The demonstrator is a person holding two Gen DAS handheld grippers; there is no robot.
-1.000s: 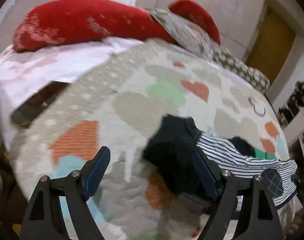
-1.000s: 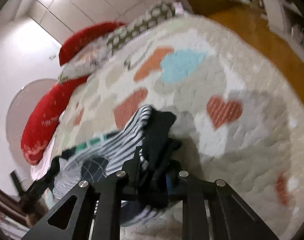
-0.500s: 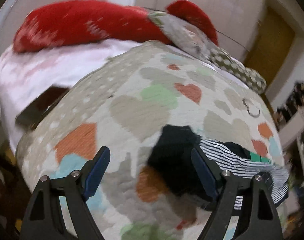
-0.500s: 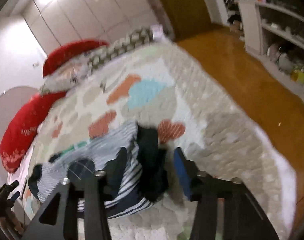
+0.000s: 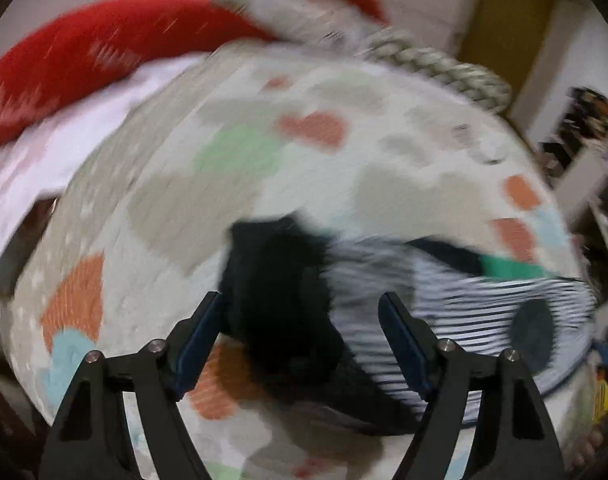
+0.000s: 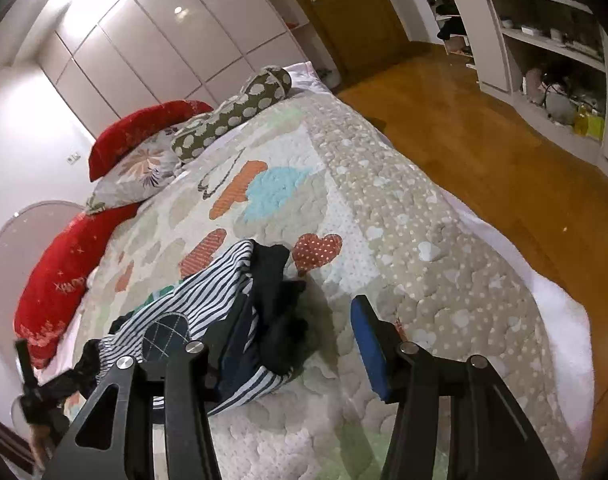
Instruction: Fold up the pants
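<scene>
The pants (image 6: pixel 199 304) are navy-and-white striped with dark navy cuffs and a round checked knee patch. They lie folded in a bundle on the heart-patterned quilt (image 6: pixel 404 248). My right gripper (image 6: pixel 299 328) is open just above the bundle's dark end, touching nothing. In the blurred left wrist view my left gripper (image 5: pixel 299 316) is open, its fingers either side of the dark cuff of the pants (image 5: pixel 279 296), which spread to the right as stripes. The left gripper also shows at the lower left of the right wrist view (image 6: pixel 35 400).
Red pillows (image 6: pixel 63 276), a floral pillow (image 6: pixel 139 172) and a dotted bolster (image 6: pixel 231 116) line the bed's head. Wooden floor (image 6: pixel 484 128), a door and white shelves (image 6: pixel 544 40) lie beyond the bed's right edge. A white sheet (image 5: pixel 43 148) shows at the left.
My right gripper has let go of the pants' dark end and opened, drawing back. The left gripper stayed open and shifted so the dark cuff sits between its fingers.
</scene>
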